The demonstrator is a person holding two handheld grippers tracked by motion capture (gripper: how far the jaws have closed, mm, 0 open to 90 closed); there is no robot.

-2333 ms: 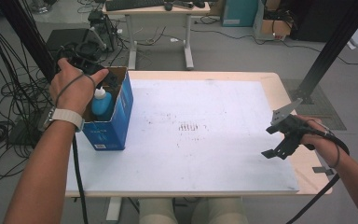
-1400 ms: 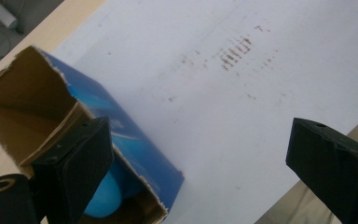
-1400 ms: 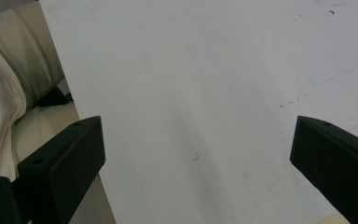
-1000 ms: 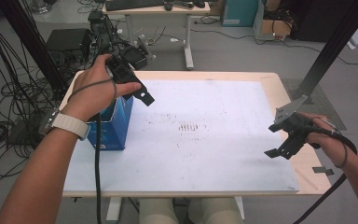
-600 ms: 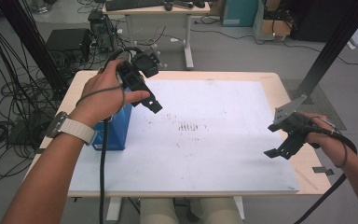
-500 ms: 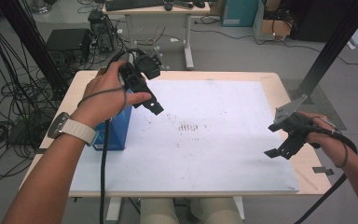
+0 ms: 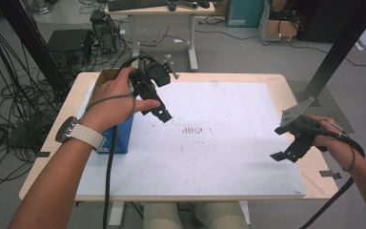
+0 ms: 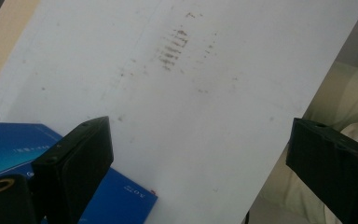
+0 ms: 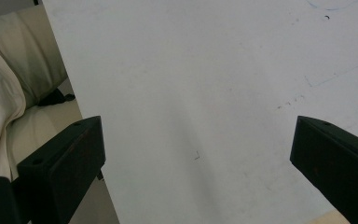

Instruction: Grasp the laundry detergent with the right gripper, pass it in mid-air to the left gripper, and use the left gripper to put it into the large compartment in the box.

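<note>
A blue box (image 7: pixel 120 136) stands on the left part of the white board (image 7: pixel 219 143), largely hidden behind my left hand. My left gripper (image 7: pixel 158 112) hangs above the board just right of the box, open and empty. In the left gripper view its jaws (image 8: pixel 200 140) are spread wide over the board, with the blue box (image 8: pixel 121 200) at the lower left. My right gripper (image 7: pixel 277 143) hovers open near the board's right edge. In the right gripper view its jaws (image 9: pixel 198 135) hold nothing.
Dark smudge marks (image 7: pixel 193 129) sit mid-board. The board lies on a wooden table (image 7: pixel 286 90). The person's light trousers (image 8: pixel 340 93) show past the board's near edge. Cables (image 7: pixel 0 133) and equipment stand on the floor to the left, a desk (image 7: pixel 162 9) behind.
My left hand has risen from the blue box and carried its gripper right, out over the board. The right gripper has barely moved.
</note>
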